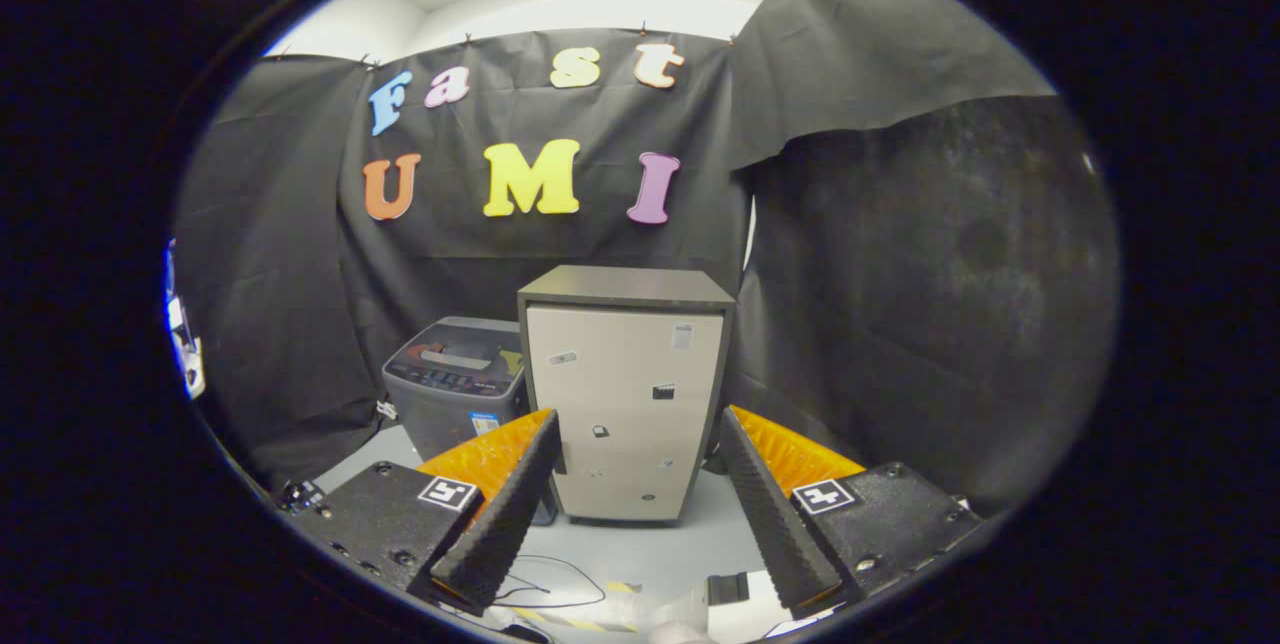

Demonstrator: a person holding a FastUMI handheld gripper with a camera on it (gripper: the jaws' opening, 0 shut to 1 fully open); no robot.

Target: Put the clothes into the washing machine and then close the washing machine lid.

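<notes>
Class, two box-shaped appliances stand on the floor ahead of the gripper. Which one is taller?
The beige-fronted cabinet beyond the open gripper is taller. The dark grey washing machine beside it is lower, with its lid closed.

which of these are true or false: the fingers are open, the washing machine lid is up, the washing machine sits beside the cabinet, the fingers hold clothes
1. The fingers are open. True: they stand apart with nothing between them.
2. The washing machine has its lid up. False: the lid lies flat on top, closed.
3. The washing machine sits beside the tall cabinet. True: it stands right next to the cabinet, against the black cloth wall.
4. The fingers hold clothes. False: they are empty.
5. The cabinet lies on its side. False: it stands upright on the floor, beyond the fingers.
</notes>
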